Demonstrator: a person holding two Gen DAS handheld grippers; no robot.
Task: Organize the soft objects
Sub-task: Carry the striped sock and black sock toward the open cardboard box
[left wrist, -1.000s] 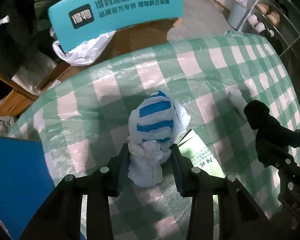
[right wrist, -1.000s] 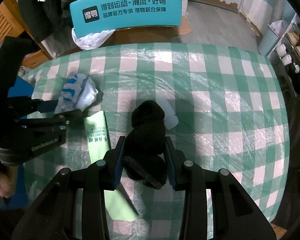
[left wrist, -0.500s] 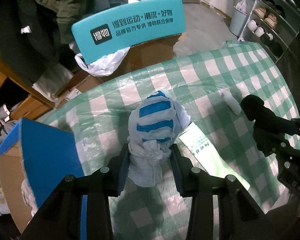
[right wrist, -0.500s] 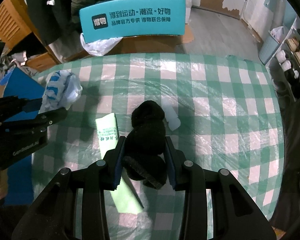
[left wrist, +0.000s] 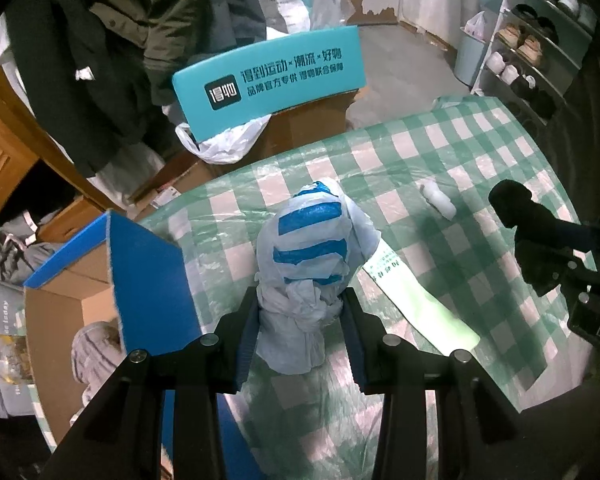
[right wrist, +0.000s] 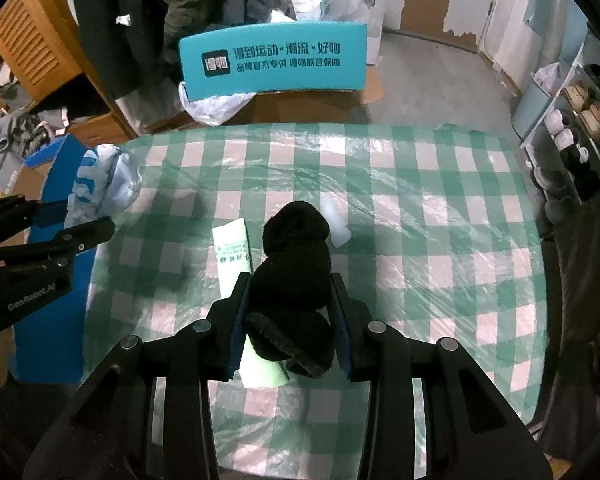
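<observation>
1. As I lift both grippers higher than a second ago, the checked table (right wrist: 440, 208) drops away beneath them and more of the room shows.
2. My left gripper (left wrist: 300, 320) has its jaws closed on the knot of a white bundle with blue stripes (left wrist: 310, 248) — it now hangs near the table's left edge, beside an open blue-flapped cardboard box (left wrist: 148, 280) that has only now come fully into view.
3. My right gripper (right wrist: 290, 312) pinches a rolled black sock (right wrist: 294, 264), raised above a pale green packet (right wrist: 232, 250).
4. I judge the box is the drop point — the striped bundle goes first.
</observation>
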